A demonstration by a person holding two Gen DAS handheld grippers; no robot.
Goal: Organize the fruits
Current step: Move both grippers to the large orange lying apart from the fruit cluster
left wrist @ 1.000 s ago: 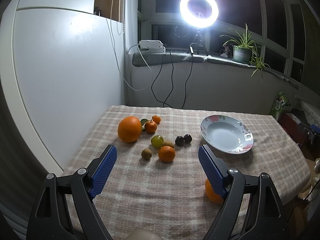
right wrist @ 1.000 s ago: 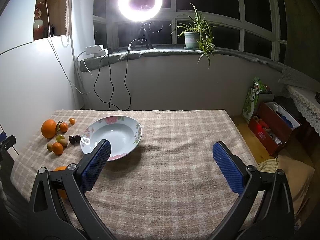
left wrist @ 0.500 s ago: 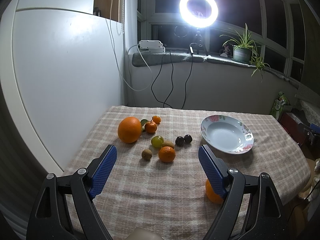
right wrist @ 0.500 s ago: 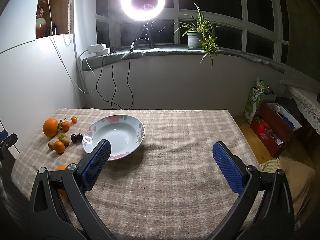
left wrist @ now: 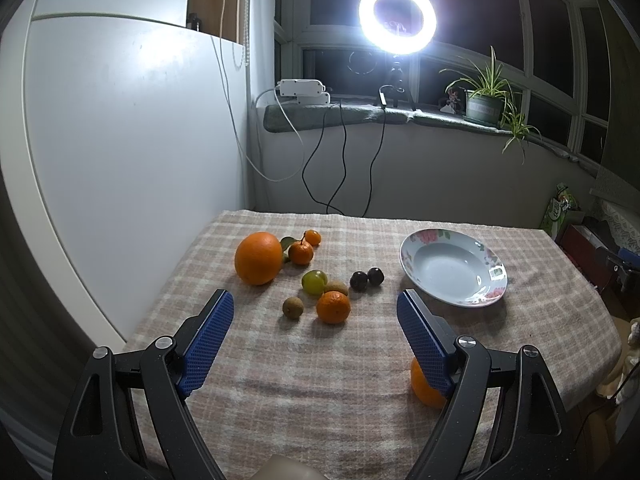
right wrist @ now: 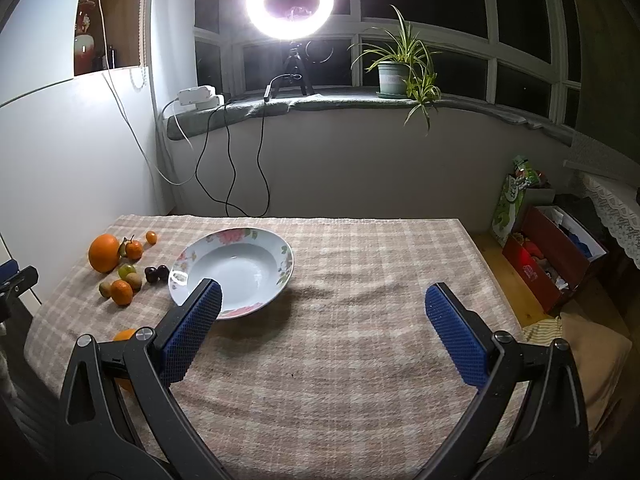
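Note:
A cluster of fruit lies on the checked tablecloth: a large orange [left wrist: 258, 257], two small tangerines [left wrist: 301, 253], a green plum [left wrist: 314, 282], a mandarin [left wrist: 333, 307], two kiwis [left wrist: 293, 306] and two dark plums [left wrist: 367, 279]. An empty flowered plate [left wrist: 454, 272] sits to their right; it also shows in the right wrist view [right wrist: 234, 270]. Another orange [left wrist: 425, 385] lies near the front edge, partly behind my left gripper's right finger. My left gripper [left wrist: 314, 334] is open and empty, short of the fruit. My right gripper [right wrist: 322, 330] is open and empty, right of the plate.
A white panel [left wrist: 120, 152] stands along the table's left side. Cables hang from the windowsill behind, by the ring light [left wrist: 397, 18] and a potted plant [right wrist: 394, 76]. A red box and bags [right wrist: 552, 248] sit on the floor right of the table.
My right gripper has swung slightly left, so the plate and fruit sit further right in its view. The left gripper has barely moved.

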